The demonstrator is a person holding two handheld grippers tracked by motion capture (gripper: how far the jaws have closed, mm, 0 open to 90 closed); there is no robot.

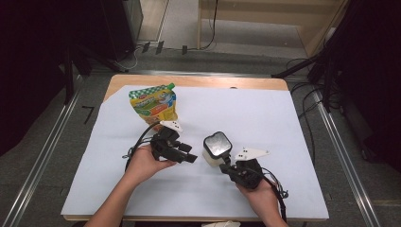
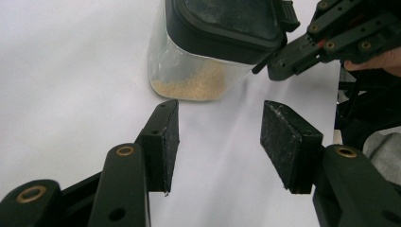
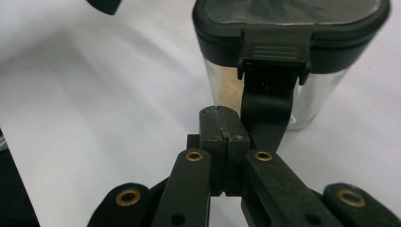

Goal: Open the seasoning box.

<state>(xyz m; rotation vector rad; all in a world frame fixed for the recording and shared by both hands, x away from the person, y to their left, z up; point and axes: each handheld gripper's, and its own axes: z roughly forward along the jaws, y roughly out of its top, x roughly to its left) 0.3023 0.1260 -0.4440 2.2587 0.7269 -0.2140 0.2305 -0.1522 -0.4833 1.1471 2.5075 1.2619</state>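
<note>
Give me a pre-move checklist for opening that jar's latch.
1. Jar upright on the sheet: ok.
2. Lid seated, latch down: ok, looks closed.
3. Right gripper at the latch: ok, jaws shut with nothing between them, tip just under the latch; contact cannot tell.
4. Left gripper ready to steady the jar: not ok, jaws open and short of the jar, not touching it.
5. Contents: ok, a low layer of grains, little to spill.
6. Pouch out of the way: ok, lies apart, behind the left gripper.
</note>
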